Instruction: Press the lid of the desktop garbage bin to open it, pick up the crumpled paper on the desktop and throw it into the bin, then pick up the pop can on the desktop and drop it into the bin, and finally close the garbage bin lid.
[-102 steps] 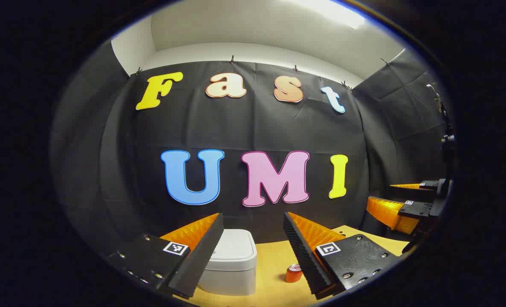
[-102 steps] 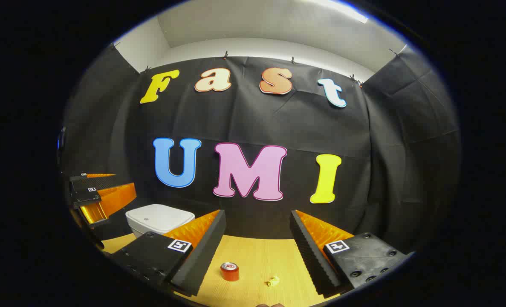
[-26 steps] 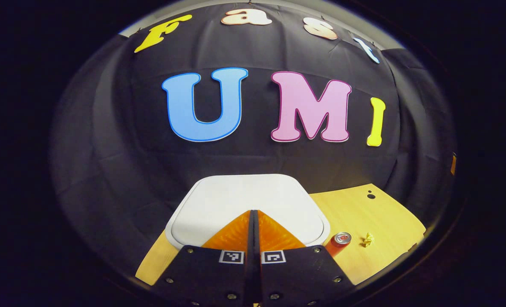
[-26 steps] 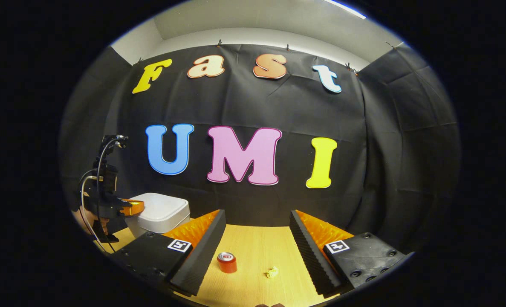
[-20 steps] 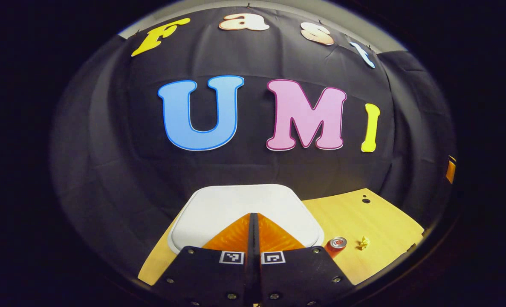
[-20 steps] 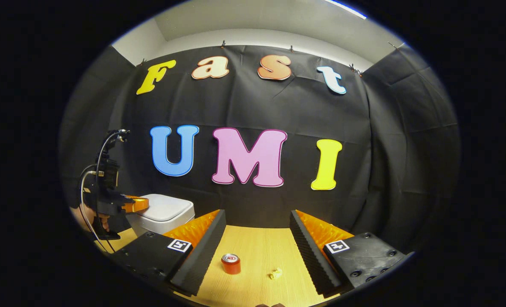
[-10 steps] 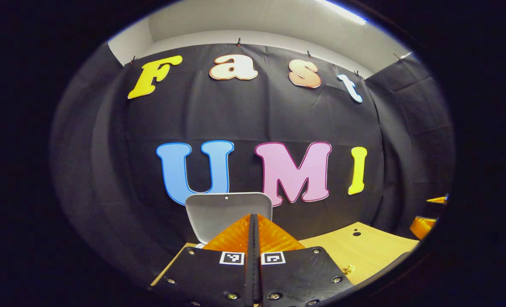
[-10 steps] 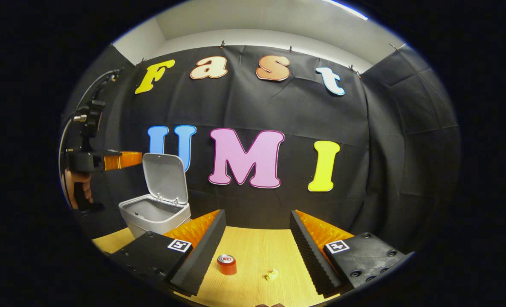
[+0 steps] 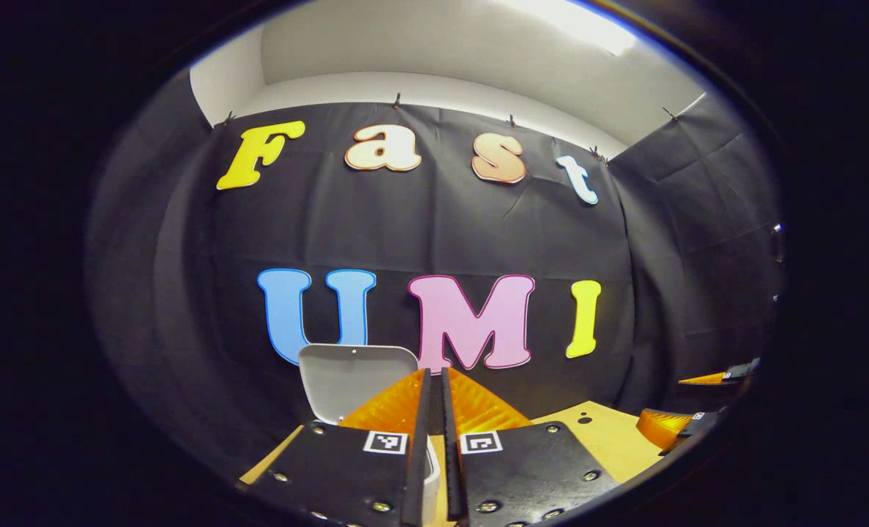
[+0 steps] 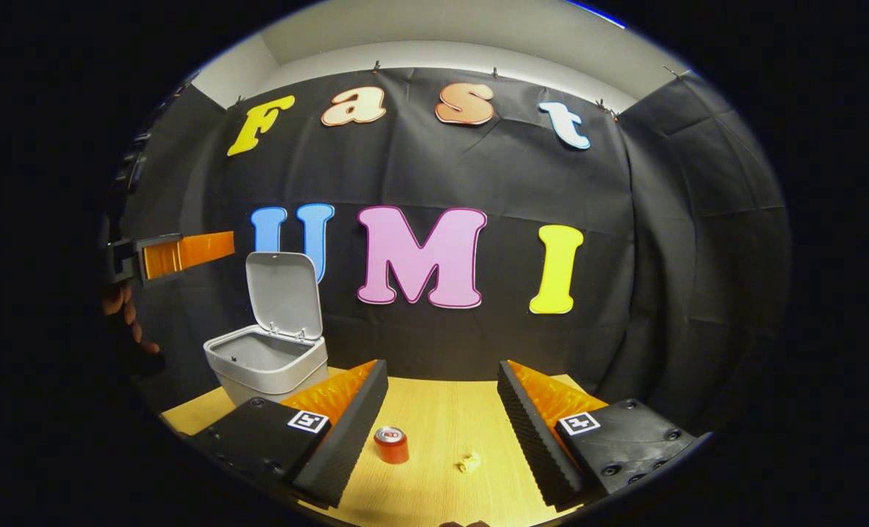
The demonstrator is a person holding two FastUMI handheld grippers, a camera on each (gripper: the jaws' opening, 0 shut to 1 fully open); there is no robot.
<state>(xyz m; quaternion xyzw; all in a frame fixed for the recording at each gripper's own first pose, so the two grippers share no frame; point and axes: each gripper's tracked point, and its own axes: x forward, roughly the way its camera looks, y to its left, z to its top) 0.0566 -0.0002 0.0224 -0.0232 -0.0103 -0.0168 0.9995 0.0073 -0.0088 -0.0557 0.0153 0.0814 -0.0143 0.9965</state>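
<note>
With the right gripper [image 10: 441,410] spread wide, the small crumpled yellow paper [image 10: 468,462] could be missed beside the red pop can [image 10: 391,444]

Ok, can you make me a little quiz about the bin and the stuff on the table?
1. True or false: the lid of the garbage bin stands open.
2. Which lies nearer the bin on the table in the right gripper view: A) the pop can or B) the crumpled paper?
3. Fill in: the right gripper is ____, with nothing between its fingers, while the left gripper has its fingers almost together.

Key: 1. True, the lid is tipped up and the inside shows. 2. A, the can. 3. Open.
</note>
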